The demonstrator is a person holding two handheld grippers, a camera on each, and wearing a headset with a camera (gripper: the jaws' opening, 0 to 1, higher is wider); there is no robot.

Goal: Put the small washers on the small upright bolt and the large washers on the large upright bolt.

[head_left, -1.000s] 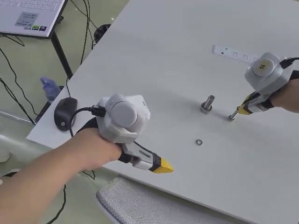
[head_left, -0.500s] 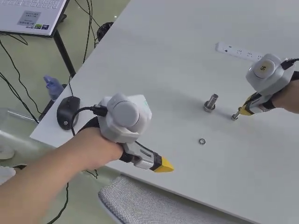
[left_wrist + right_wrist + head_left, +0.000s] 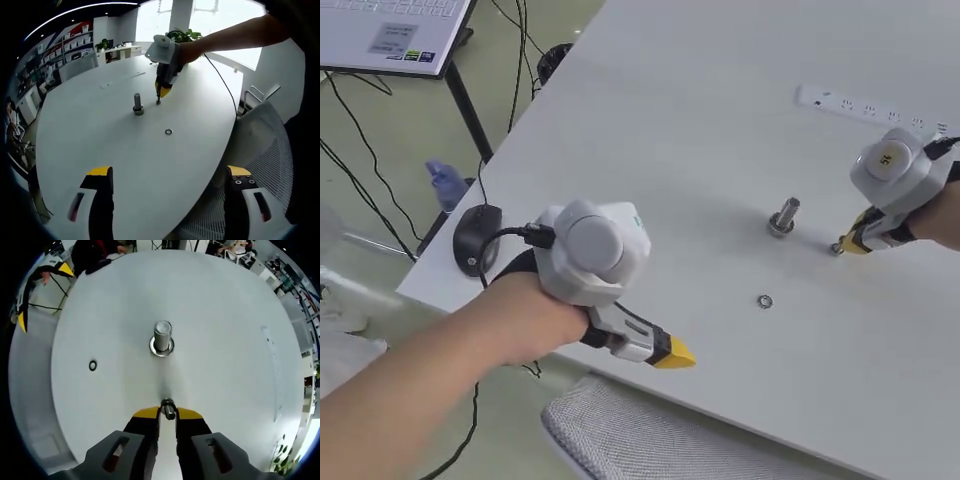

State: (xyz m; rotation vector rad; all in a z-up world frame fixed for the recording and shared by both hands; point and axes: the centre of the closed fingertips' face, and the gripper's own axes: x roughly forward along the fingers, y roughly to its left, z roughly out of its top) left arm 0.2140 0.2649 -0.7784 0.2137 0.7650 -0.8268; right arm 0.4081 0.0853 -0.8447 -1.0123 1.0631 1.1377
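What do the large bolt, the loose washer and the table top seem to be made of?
Large bolt: probably steel, silvery with bright glints. Loose washer: likely metal too, a thin grey ring. Table top: smooth matte white, perhaps laminate.

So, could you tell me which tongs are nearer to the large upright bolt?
Right. The right tongs hold the small bolt beside the large bolt; the left tongs hover open at the table's near edge.

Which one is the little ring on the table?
On the white table stands a large upright bolt. A little nearer the person's edge lies the loose washer. It is the only small flat ring lying by itself, with no bolt through it.
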